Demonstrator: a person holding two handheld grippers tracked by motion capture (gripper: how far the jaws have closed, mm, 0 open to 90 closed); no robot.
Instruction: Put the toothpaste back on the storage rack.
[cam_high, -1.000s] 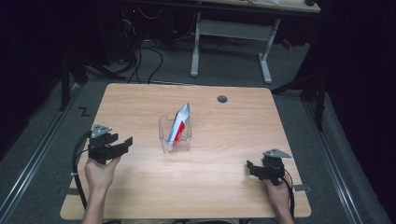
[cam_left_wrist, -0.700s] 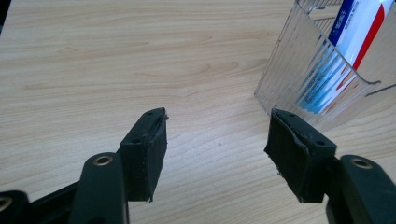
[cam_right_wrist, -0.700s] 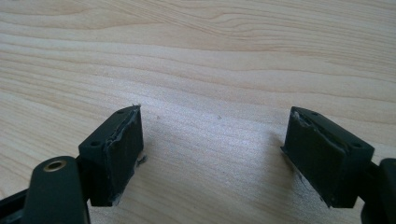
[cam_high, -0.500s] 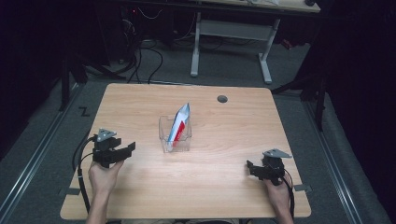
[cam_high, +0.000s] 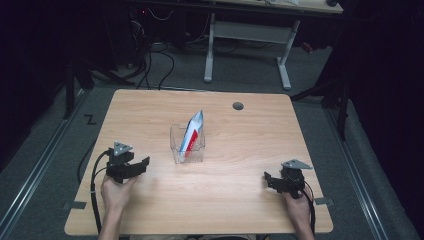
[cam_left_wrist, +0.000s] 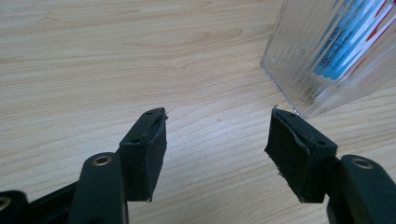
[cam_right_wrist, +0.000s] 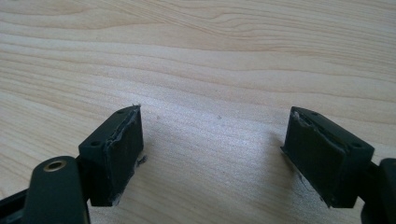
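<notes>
1. The clear ribbed plastic box (cam_high: 187, 145) stands upright near the middle of the light wooden table (cam_high: 240, 210), and a white packet with blue and red print (cam_high: 193, 130) leans inside it, its pointed top poking up above the rim.
2. The left gripper (cam_high: 142, 164) sits at the table's left side in the person's left hand (cam_high: 116, 192), jaws aimed toward the box, close to it but not touching.
3. In the left gripper view its two black jaws stand wide apart with bare wood between them. The ribbed box (cam_left_wrist: 334, 51) is up at the right, just beyond the tip of the right-hand pad, with the packet's blue and red print (cam_left_wrist: 348, 44) showing through the wall.
4. The right gripper (cam_high: 270, 179) rests near the table's right front, held in the right hand (cam_high: 298, 210), well apart from the box.
5. In the right gripper view its jaws gape wide too, nothing between the worn pads (cam_right_wrist: 122, 156) but wood grain.
</notes>
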